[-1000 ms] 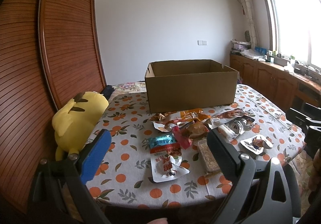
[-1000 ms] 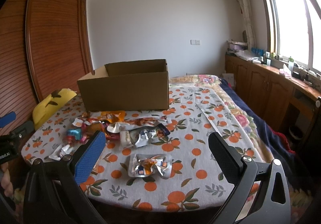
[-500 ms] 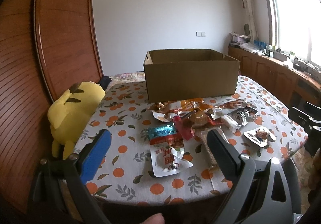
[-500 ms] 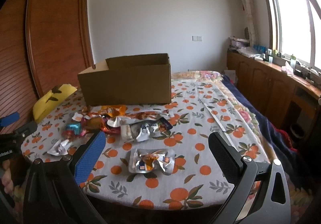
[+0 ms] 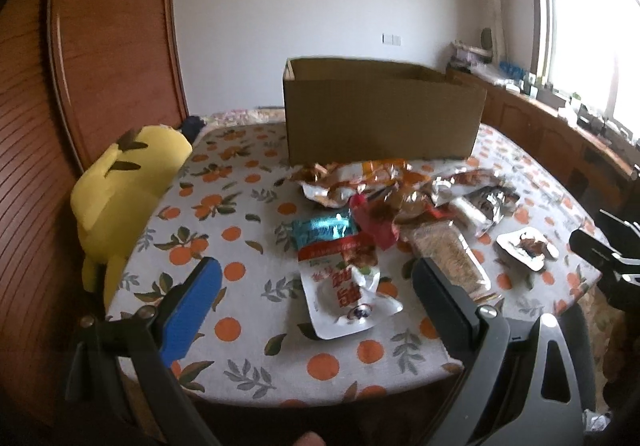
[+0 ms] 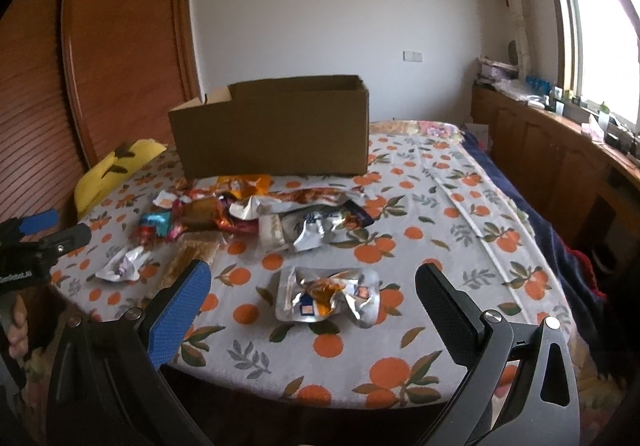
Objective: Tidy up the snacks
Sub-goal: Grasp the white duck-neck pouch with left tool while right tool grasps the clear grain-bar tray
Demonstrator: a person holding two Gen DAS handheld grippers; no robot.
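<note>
An open brown cardboard box stands at the back of a table covered in an orange-print cloth. In front of it lies a heap of several snack packets. A red-and-white pouch lies nearest my left gripper, which hovers open over the front edge. A crumpled silver pouch lies just ahead of my right gripper, also open and empty. The left gripper also shows at the left edge of the right wrist view.
A yellow plush toy leans at the table's left edge against a wooden sliding door. Wooden cabinets run under the window on the right. A dark blue blanket lies beyond the table's right side.
Both grippers have tilted down and come closer to the table. The snacks now sit larger and higher between the fingers. Nothing was grasped or shifted.
</note>
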